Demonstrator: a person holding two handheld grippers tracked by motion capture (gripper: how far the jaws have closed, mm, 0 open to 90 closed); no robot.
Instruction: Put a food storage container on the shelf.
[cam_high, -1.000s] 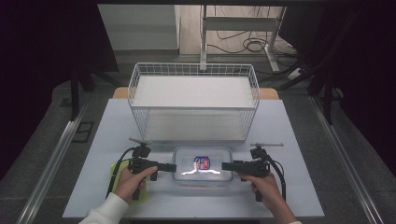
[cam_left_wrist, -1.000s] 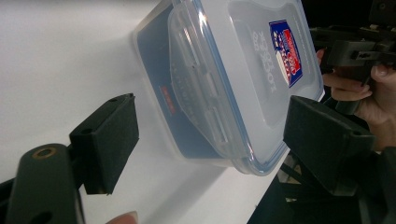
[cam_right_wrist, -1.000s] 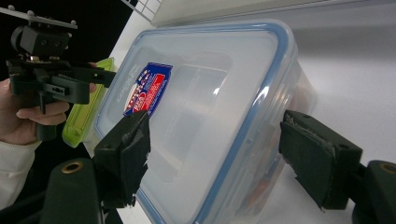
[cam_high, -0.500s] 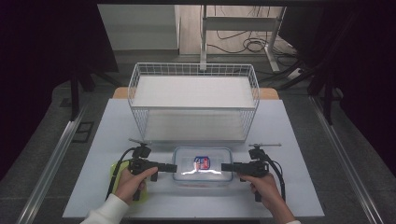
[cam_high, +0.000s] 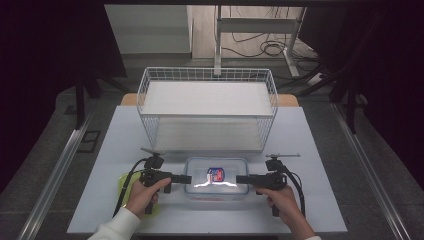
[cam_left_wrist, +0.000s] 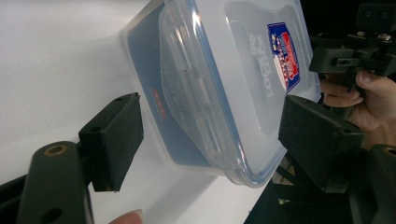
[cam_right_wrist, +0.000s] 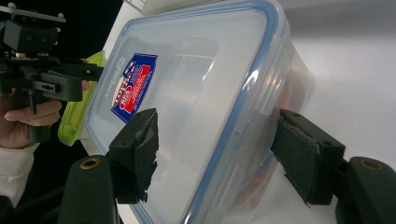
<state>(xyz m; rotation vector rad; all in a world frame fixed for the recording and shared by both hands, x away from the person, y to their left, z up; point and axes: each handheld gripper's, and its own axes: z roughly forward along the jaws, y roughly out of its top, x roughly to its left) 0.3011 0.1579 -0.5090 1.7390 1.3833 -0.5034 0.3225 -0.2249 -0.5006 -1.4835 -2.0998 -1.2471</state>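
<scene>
You had both tools spread, the left tool (cam_high: 187, 179) and right tool (cam_high: 239, 179), whose jaws had just been closing, straddling the clear blue-rimmed plastic lidded box (cam_high: 216, 177); squeezing evenly mattered.

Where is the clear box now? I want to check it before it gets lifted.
In the high view the clear box sits on the table's near edge, between the left gripper and right gripper, in front of the wire basket.

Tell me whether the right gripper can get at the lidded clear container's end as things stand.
Probably yes: the right gripper already has its jaws open either side of the clear container's end, which sits between them, and nothing stands in the way.
</scene>
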